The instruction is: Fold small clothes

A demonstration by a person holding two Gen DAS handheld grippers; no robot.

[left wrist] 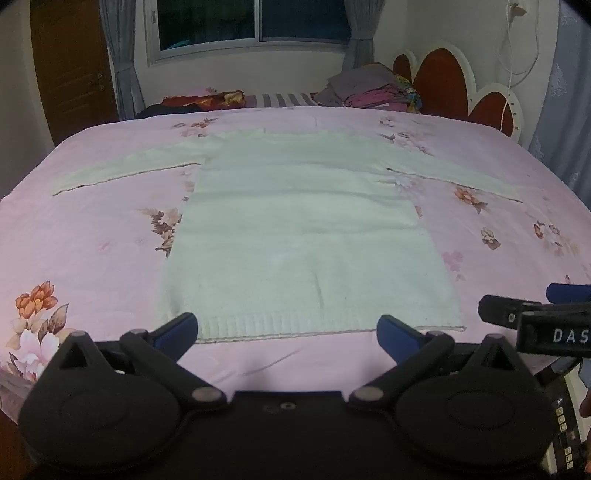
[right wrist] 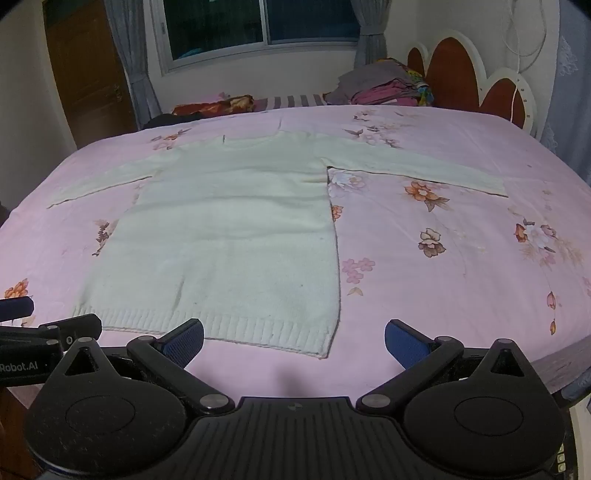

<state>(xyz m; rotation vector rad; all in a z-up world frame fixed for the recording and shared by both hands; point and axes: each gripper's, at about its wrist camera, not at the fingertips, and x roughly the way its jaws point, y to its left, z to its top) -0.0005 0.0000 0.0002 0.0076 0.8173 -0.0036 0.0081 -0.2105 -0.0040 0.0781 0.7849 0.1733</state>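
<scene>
1. A white sweater (left wrist: 295, 229) lies flat on the pink floral bedspread (left wrist: 92, 240), both sleeves spread out sideways, ribbed hem nearest the cameras.
2. The left gripper (left wrist: 288, 332) hangs above the hem, jaws wide apart, nothing between them; its blue pads (left wrist: 177, 328) do not seem to touch the knit, though the angle makes this hard to judge.
3. The right gripper (right wrist: 293, 339) hovers over the sweater's near right corner, jaws also spread wide and empty.
4. Folded clothes (left wrist: 373, 90) are stacked at the far side of the bed, next to the red-and-white headboard (left wrist: 461, 81).
5. A window (left wrist: 251, 22) with grey curtains is behind.
</scene>
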